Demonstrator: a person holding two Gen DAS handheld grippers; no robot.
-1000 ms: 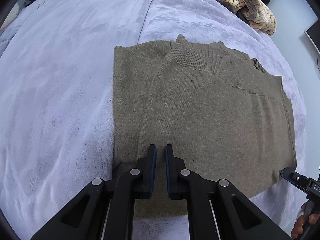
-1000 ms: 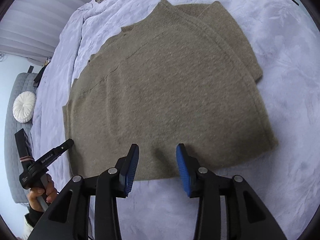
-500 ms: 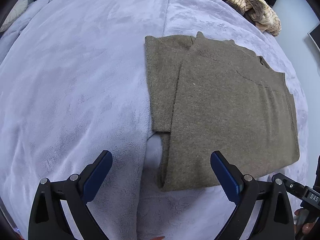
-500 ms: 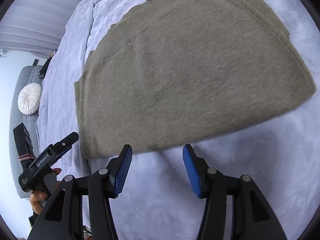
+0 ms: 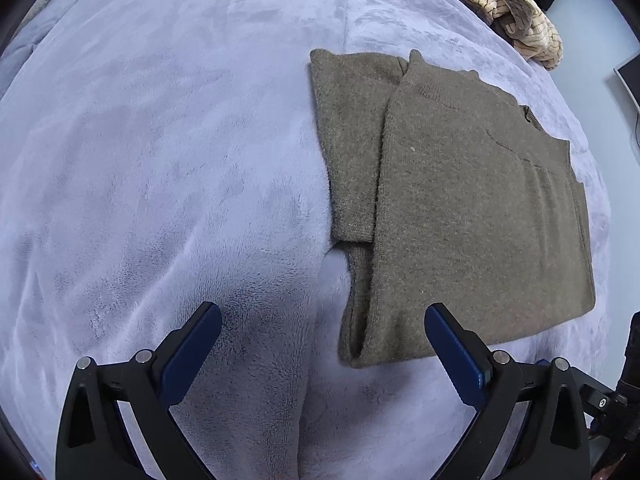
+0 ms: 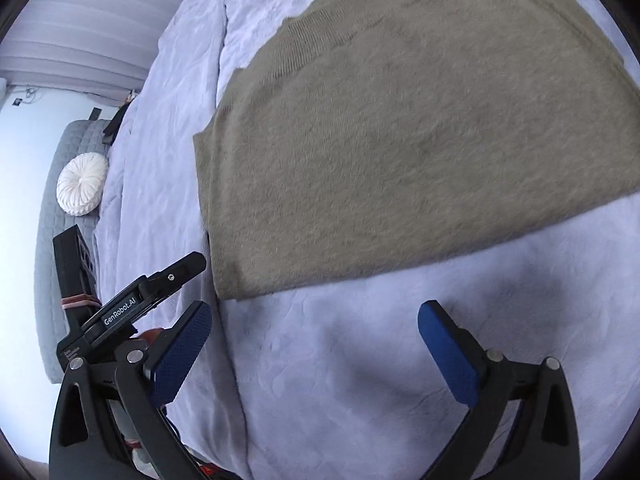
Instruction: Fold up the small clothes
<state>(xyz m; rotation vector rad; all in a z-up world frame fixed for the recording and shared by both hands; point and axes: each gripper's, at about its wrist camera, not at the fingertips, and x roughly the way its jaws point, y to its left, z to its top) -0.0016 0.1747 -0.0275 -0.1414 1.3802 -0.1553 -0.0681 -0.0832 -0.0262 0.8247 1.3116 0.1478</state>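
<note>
An olive-brown knit sweater (image 5: 460,208) lies flat on the lavender blanket (image 5: 160,160), its left side and sleeve folded inward. It also fills the upper part of the right wrist view (image 6: 400,140). My left gripper (image 5: 324,336) is wide open and empty, held just short of the sweater's near left corner. My right gripper (image 6: 316,336) is wide open and empty, above the blanket just short of the sweater's near hem. The left gripper's body (image 6: 132,304) shows at the lower left of the right wrist view.
A heap of striped cream and dark clothes (image 5: 516,12) lies at the far right of the bed. A grey quilted seat with a round white cushion (image 6: 82,184) stands beside the bed. The blanket spreads wide to the left of the sweater.
My left gripper let go of the sweater's hem, opened wide and pulled back to the left. My right gripper opened wider and drew back off the hem.
</note>
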